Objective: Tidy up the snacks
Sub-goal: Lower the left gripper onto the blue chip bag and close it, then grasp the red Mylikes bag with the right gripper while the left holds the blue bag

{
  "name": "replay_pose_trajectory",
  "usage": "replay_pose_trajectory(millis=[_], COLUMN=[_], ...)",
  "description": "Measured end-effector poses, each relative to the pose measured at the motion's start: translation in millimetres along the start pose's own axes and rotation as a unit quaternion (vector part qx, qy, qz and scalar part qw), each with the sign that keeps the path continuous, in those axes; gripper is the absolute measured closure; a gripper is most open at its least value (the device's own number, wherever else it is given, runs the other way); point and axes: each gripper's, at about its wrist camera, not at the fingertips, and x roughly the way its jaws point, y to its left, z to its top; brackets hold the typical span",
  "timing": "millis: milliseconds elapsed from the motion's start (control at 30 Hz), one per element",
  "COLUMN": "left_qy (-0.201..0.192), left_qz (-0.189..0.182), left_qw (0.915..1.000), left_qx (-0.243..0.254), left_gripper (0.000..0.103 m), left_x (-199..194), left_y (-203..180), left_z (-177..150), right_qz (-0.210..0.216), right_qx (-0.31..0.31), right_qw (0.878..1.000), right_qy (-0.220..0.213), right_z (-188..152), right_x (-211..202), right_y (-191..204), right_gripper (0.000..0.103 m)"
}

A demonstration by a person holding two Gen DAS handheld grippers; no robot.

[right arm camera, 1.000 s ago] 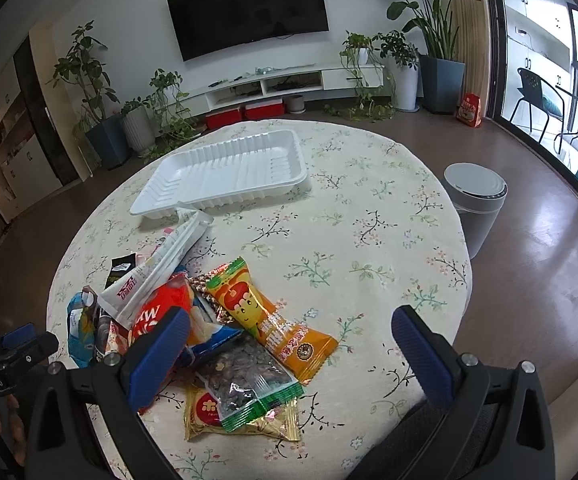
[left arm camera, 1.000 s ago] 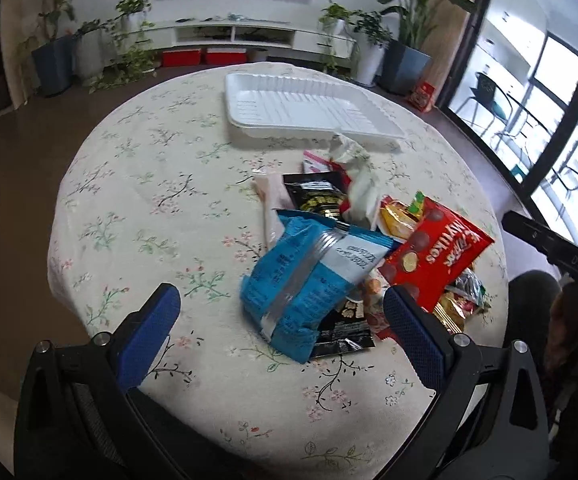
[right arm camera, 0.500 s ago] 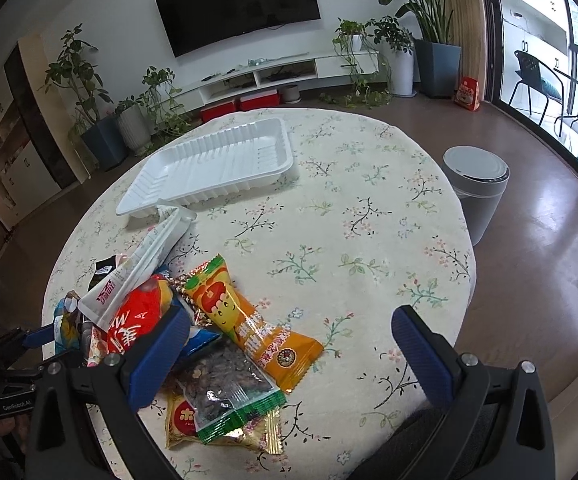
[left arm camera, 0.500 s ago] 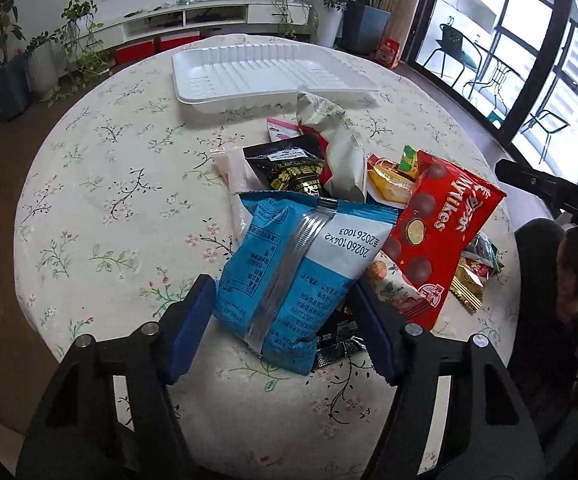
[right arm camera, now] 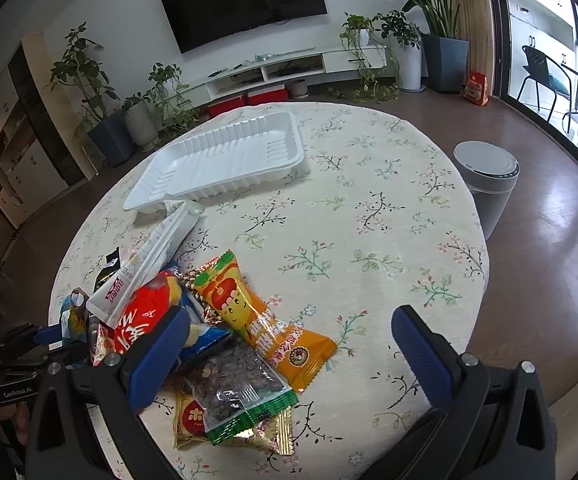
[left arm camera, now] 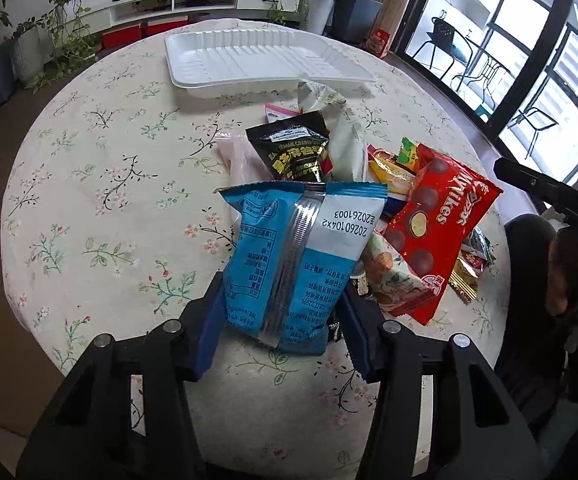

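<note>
At the bottom centre of the left wrist view, the left gripper [left arm camera: 281,320] reaches level over the round floral tablecloth [left arm camera: 101,184], its two blue ribbed pads pinching the near end of one glossy blue snack bag [left arm camera: 293,256], which lies mid-frame at the front of the crinkly packet pile. One ridged white plastic tray [left arm camera: 261,60] sits at upper centre. The right gripper [right arm camera: 285,360] hovers low in its frame, jaws spread wide above one orange packet [right arm camera: 265,324], gripping nothing.

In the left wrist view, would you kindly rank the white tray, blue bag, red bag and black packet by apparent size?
1. White tray, though farthest away.
2. Blue bag, nearest the camera, so likely flattered.
3. Red bag, partly overlapped.
4. Black packet, partly covered, clearly smallest.
</note>
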Motion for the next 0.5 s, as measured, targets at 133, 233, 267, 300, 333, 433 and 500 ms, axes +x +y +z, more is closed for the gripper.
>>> replay_pose_trajectory(millis=[133, 233, 267, 300, 333, 433, 500], left_qy=[-0.01, -0.014, -0.015, -0.017, -0.019, -0.03, -0.04], left_qz=[0.002, -0.006, -0.009, -0.013, -0.017, -0.022, -0.028], left_qw=[0.9999, 0.9998, 0.9998, 0.9997, 0.9996, 0.9991, 0.9983], left_qx=[0.001, -0.008, -0.01, -0.011, -0.012, -0.021, -0.033], left_gripper=[0.061, 0.063, 0.063, 0.064, 0.064, 0.064, 0.064], left_x=[-2.7, -4.8, -5.5, -7.0, -9.2, -20.0, -28.9], left_y=[0.4, 4.7, 5.9, 6.5, 6.7, 10.9, 16.3], left_z=[-2.1, -4.5, -5.3, -6.3, -7.1, -10.7, -13.6], right_qz=[0.013, 0.021, 0.024, 0.029, 0.033, 0.048, 0.067], right_qx=[-0.001, -0.002, -0.002, -0.001, 0.0, 0.003, 0.009], right_qw=[1.0, 1.0, 1.0, 1.0, 0.999, 0.999, 0.998], right_qy=[-0.007, -0.004, -0.003, -0.002, -0.002, -0.002, -0.004], right_z=[-0.7, -1.1, -1.4, -2.0, -2.4, -4.1, -5.8], right_x=[-6.4, -8.9, -9.2, -10.8, -12.2, -16.2, -20.1], right_y=[1.9, 3.9, 4.0, 4.8, 5.1, 6.2, 8.1], right_gripper=[0.0, 0.0, 0.0, 0.0, 0.001, 0.003, 0.005])
